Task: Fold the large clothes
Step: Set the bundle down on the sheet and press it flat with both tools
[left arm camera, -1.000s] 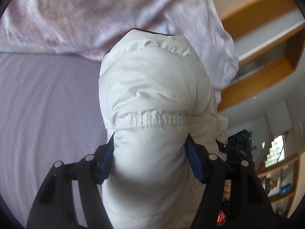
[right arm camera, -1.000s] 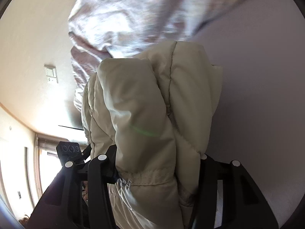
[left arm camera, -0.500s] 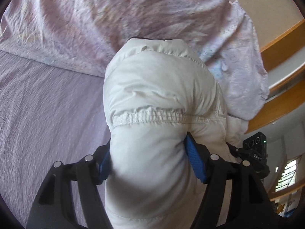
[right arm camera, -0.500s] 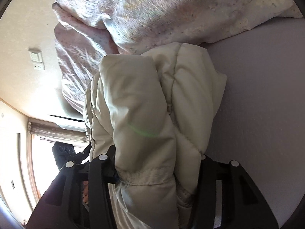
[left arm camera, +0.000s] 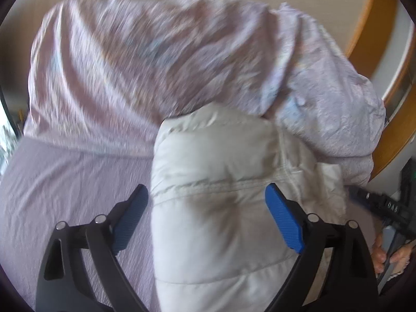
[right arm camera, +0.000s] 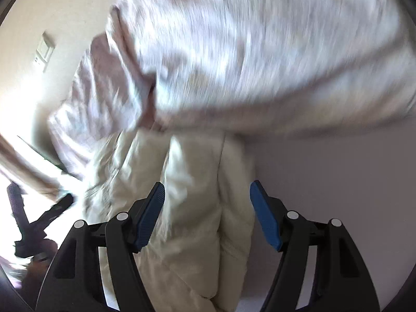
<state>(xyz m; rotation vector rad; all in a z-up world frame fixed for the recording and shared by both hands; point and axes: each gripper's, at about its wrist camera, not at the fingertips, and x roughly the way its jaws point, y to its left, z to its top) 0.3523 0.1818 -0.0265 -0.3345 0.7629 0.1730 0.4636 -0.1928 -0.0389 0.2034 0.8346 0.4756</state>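
A folded white puffer jacket [left arm camera: 221, 208] lies on the lilac bed sheet [left arm camera: 65, 182], its far end against a crumpled duvet. My left gripper [left arm camera: 206, 195] straddles the jacket's near end, jaws opening. Its blue pads [left arm camera: 130, 213] stand off the fabric. In the right wrist view the same jacket [right arm camera: 195, 208] looks cream and runs between the fingers of my right gripper [right arm camera: 208, 189]. That gripper's jaws are opening too, and its pads [right arm camera: 262, 213] are not pressing on the fabric. Each view shows the other gripper at its outer edge, blurred.
A rumpled pale pink duvet [left arm camera: 182, 65] is heaped behind the jacket, along the wall. A wooden frame [left arm camera: 377, 26] curves at the right. A wall switch [right arm camera: 44, 49] sits on the cream wall. A person's hand [left arm camera: 382, 254] holds the right gripper.
Both grippers were clamped on the jacket and have let go, jaws spreading wide. Both have drawn back and tilted, so the duvet fills more of each view.
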